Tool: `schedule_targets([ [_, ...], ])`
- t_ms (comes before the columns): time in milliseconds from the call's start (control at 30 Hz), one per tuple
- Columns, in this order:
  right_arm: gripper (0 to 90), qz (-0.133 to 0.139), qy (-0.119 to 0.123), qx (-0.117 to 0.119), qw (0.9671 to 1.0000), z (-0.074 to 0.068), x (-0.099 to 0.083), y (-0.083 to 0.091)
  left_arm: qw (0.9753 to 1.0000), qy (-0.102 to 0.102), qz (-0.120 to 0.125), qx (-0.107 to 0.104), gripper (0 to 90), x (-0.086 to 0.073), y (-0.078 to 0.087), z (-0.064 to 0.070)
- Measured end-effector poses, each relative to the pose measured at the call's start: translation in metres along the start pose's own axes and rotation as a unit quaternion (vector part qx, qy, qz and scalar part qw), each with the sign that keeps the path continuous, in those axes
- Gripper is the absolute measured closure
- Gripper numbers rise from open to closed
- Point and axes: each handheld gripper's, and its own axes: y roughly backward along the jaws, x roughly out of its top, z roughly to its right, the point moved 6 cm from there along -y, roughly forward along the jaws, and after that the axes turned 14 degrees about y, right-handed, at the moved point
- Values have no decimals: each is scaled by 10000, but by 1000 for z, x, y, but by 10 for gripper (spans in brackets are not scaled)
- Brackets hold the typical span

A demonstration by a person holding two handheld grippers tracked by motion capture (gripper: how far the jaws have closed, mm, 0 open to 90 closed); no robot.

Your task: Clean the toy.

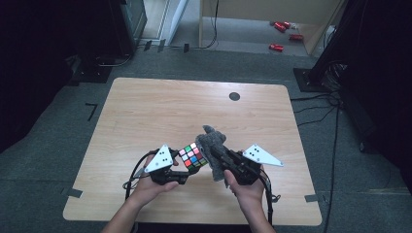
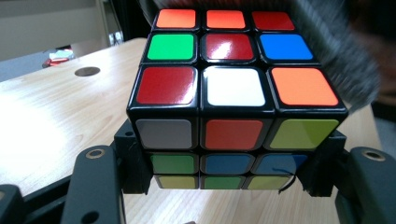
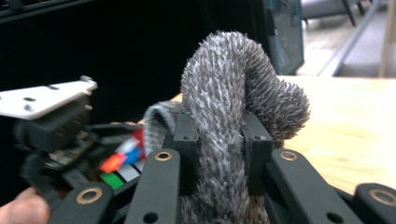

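While both hands work near the front edge, the wooden table carries nothing else but a dark round grommet toward its far side. On the grey floor beyond lie several red objects.

The left gripper is clamped on a scrambled puzzle cube, its jaws pressing the cube's lower layers from either side, as the left gripper view shows; the cube is held above the tabletop.

The right gripper is closed on a grey fuzzy cloth, which bunches up between and above the jaws in the right gripper view.

Cloth and cube touch: the grey pile lies against the cube's far right edge.
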Motion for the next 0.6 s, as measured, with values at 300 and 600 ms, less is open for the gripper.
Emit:
schedule_targets([
  [300,739,-331,-168,29,9993,8,-17,-7,9999,-35,-97,98,352,-2,-2,-1],
  [600,738,-648,1288,-173,9894,-29,-12,-15,9839,-684,-1225,1104,353,-18,-21,4],
])
